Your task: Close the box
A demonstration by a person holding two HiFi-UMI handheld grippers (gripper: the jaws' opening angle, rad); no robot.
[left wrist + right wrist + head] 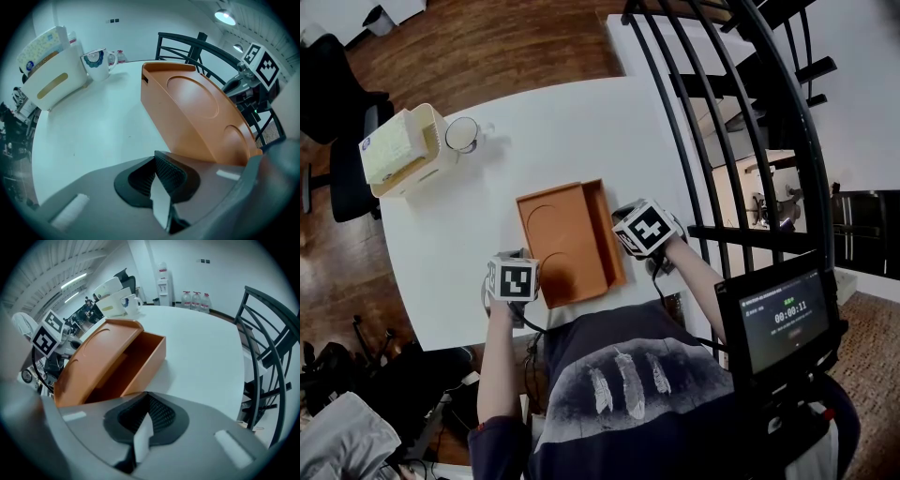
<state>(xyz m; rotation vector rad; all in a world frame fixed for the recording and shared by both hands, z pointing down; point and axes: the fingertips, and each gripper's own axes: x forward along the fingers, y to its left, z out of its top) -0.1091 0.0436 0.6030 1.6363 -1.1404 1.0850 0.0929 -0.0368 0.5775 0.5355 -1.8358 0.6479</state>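
The orange box (pixel 572 242) stands on the white desk (pixel 562 131) between the two claws, with its lid not fully down.

The left claw (pixel 158 182) has its jaws pressed together with nothing between them, and the box's near corner is just ahead of it, a little to the right. The right claw (pixel 144 422) is closed in the same way and also grips nothing; the box lies ahead of it and to the left. No view shows whether either claw touches the box. The lid (pixel 93 357) is tilted over the base (pixel 145 355), leaving a gap open on the right claw's side. Its flat top has two shallow round hollows. A mug (pixel 461 134) stands well apart at the far left of the desk.
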